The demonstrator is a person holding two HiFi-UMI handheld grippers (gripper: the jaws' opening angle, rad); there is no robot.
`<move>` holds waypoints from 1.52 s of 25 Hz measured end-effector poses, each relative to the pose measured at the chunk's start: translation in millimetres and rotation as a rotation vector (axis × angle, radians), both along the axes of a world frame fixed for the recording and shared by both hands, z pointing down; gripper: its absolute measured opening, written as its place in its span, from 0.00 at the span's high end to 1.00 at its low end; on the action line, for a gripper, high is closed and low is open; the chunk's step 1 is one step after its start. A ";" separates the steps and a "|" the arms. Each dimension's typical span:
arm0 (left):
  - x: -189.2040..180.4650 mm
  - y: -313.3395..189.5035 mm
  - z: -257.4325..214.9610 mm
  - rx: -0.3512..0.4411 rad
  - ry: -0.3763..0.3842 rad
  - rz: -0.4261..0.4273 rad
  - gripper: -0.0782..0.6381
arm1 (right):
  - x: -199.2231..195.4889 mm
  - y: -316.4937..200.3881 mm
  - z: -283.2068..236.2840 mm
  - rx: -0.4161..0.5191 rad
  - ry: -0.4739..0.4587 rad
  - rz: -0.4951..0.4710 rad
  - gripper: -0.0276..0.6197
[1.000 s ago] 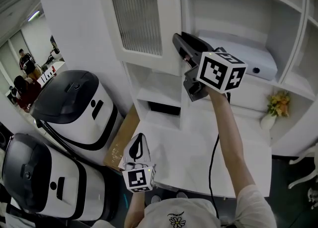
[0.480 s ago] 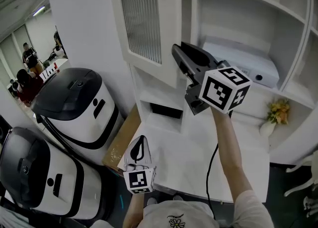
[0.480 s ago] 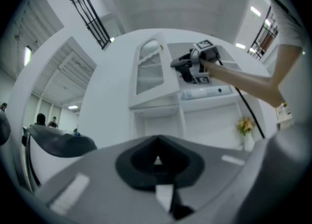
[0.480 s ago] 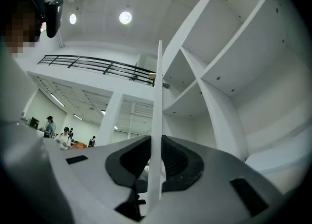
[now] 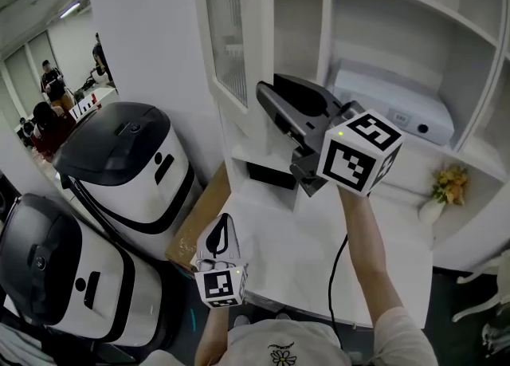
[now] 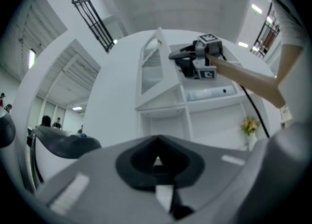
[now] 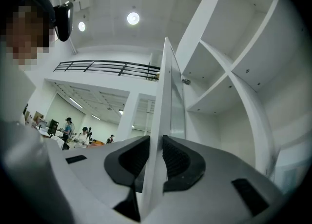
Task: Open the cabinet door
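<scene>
The white cabinet door (image 5: 227, 37) with a ribbed glass panel stands swung out from the cabinet, edge-on to me. My right gripper (image 5: 267, 100) reaches up to its free lower edge. In the right gripper view the door edge (image 7: 165, 101) runs straight between the two black pads (image 7: 178, 159), which lie against both faces. The jaws have just been opening a little, with the door still between them. My left gripper (image 5: 222, 227) hangs low over the table's near edge, shut and holding nothing. From the left gripper view (image 6: 157, 162) the door (image 6: 152, 69) and the right gripper (image 6: 187, 59) show ahead.
Two white and black appliances (image 5: 119, 169) (image 5: 56, 277) stand at the left beside a cardboard sheet (image 5: 199, 225). A white box device (image 5: 398, 109) lies on the open shelf, and a small vase of flowers (image 5: 442, 189) sits at the right. The white tabletop (image 5: 319, 261) lies below.
The door has swung further out to the left, from facing me to nearly edge-on. My right gripper moved left with it. The left gripper stayed where it was.
</scene>
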State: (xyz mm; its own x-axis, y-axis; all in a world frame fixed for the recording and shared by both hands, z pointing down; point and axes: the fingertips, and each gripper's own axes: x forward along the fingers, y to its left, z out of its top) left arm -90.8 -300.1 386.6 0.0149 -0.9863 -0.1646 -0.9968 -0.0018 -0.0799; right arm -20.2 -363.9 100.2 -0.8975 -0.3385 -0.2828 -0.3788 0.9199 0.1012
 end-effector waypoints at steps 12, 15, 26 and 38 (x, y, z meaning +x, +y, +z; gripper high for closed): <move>-48.3 24.2 -15.7 0.048 -0.002 -0.130 0.88 | -55.1 38.0 -0.2 0.040 0.022 -0.033 0.81; -58.6 31.0 -16.5 0.050 -0.004 -0.151 0.88 | -58.7 39.4 0.5 0.042 0.007 -0.003 0.81; -87.5 48.9 -22.6 0.074 0.003 -0.210 0.88 | -106.8 57.8 1.9 0.093 0.040 0.000 0.80; -132.0 73.3 -30.6 0.114 0.040 -0.295 0.88 | -150.1 65.7 2.2 0.076 0.050 0.053 0.81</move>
State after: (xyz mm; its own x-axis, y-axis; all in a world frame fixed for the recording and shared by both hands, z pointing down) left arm -222.8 -226.8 355.9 -0.2778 -0.9223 -0.2685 -0.9554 0.2945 -0.0233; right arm -170.3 -298.2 102.5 -0.8925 -0.3651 -0.2647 -0.4195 0.8876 0.1902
